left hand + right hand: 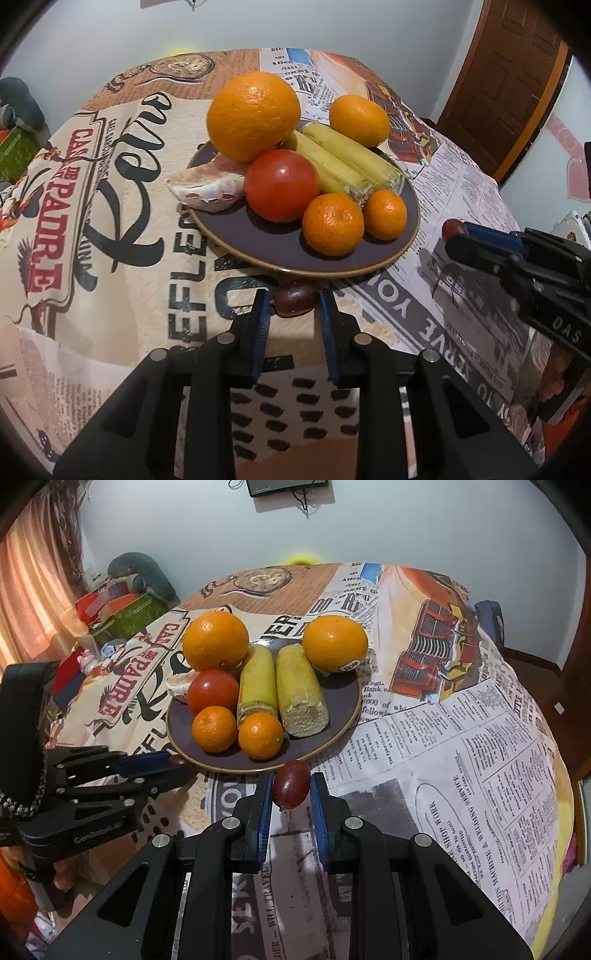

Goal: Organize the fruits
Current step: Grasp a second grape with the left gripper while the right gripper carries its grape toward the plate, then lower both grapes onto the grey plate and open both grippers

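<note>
At plate's (pixel 343 716) near rim: two grips.
Your left gripper (pixel 293 299) and right gripper (pixel 291 786) each pinch a dark red fruit (pixel 291 784).

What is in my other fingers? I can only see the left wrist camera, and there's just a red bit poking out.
Observer: The right gripper is shut on a small dark red fruit. It is whole and oval, and it sits just short of the plate rim.
Operator: Does the orange at the back right have anything on it?
Observer: Yes. The back orange has a small round sticker low on the side facing the right camera.
Operator: What's on the wall up there?
Observer: A dark screen with cables hanging below it.
</note>
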Tool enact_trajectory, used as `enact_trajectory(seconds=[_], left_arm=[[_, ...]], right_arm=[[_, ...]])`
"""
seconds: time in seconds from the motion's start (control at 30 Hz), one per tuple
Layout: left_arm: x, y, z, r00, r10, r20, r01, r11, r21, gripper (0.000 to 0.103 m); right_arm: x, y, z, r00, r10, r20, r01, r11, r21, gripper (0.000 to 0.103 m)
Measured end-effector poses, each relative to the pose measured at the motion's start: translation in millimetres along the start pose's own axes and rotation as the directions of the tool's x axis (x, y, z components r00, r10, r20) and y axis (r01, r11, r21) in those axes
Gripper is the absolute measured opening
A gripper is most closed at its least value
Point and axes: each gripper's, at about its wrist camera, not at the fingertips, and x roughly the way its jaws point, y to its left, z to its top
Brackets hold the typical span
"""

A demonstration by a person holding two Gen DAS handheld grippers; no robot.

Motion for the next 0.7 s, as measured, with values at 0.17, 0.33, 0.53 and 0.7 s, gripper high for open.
enact_trajectory(seconds=[0.17,0.33,0.53,0.7], left_arm=[[-15,10,0,0.999,0.013,0.035,-0.013,1.000,-0.022,0.027],[-29,21,7,0.997,0.028,0.078,-0.024,0.998,-0.053,0.027],[-36,26,21,0.993,0.023,0.118,-0.015,0.997,-0.073,0.027],[-29,24,28,0.993,0.015,0.115,-0.007,0.997,-0.072,0.027]], right_arm=[[-3,-2,5,1.000,-0.007,0.015,0.006,1.000,0.004,0.019],[-2,-4,12,1.000,-0.014,0.025,0.014,1.000,0.007,0.019],[0,-5,23,0.999,-0.019,0.047,0.019,1.000,0.007,0.019],[8,-6,29,0.999,-0.020,0.047,0.020,1.000,0.007,0.019]])
